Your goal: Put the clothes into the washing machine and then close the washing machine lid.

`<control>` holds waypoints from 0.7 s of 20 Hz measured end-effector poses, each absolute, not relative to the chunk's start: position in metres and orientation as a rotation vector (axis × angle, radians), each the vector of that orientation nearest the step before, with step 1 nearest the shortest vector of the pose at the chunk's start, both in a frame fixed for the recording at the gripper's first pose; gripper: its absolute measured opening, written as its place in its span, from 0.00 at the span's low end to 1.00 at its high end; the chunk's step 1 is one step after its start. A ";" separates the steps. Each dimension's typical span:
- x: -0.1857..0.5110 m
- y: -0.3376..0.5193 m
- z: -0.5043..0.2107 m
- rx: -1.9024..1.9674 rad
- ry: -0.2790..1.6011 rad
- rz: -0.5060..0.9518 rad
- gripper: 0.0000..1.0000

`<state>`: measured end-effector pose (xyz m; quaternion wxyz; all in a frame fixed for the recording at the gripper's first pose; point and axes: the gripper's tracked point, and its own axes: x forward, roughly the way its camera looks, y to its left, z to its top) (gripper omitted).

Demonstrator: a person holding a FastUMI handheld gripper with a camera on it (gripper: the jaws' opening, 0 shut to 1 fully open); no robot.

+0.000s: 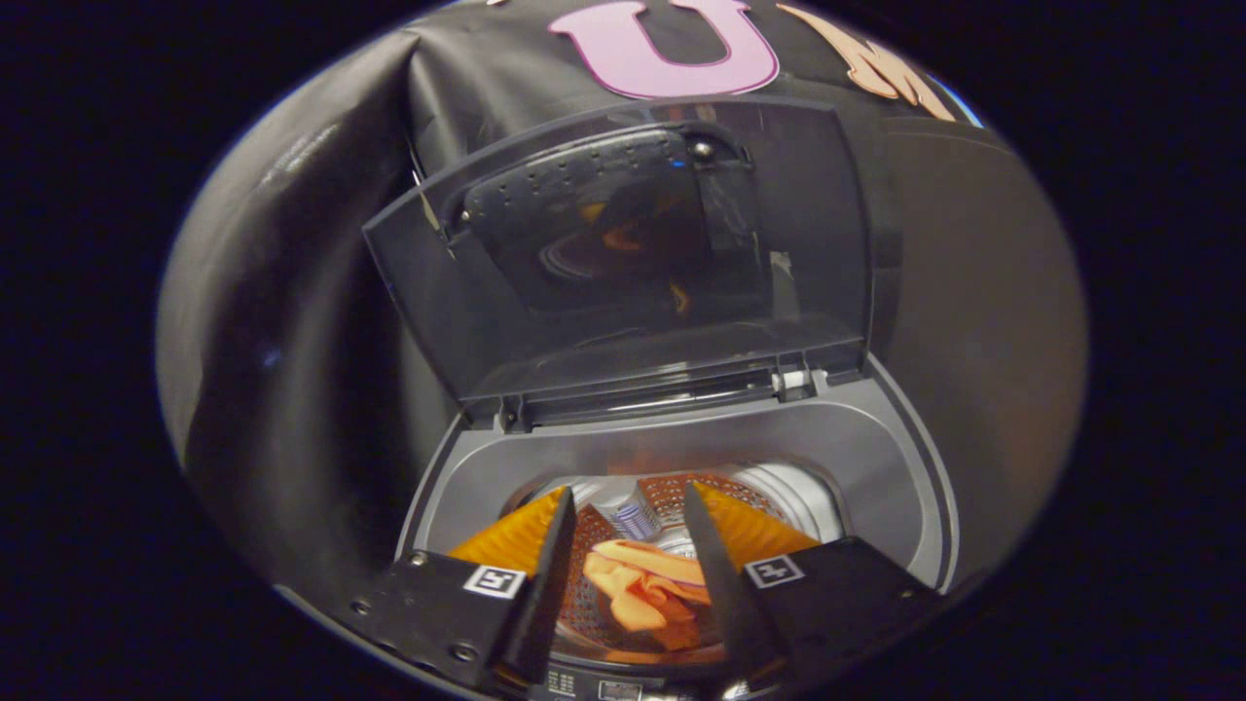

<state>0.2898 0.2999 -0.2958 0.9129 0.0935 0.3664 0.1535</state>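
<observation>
A grey top-loading washing machine (837,438) stands below me with its smoked see-through lid (623,263) raised upright on its rear hinge. Down in the steel drum (788,492) lies a crumpled orange cloth (642,584). My gripper (628,501) hovers above the drum mouth, open, with the cloth showing in the gap far below the fingers. Neither finger touches the cloth or the machine.
The booth's black cloth wall hangs close behind and to both sides of the machine. The raised lid leans back near that wall. A white hinge piece (793,380) sits at the lid's right rear corner.
</observation>
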 end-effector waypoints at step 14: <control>0.252 0.294 -0.168 0.097 0.595 0.361 0.98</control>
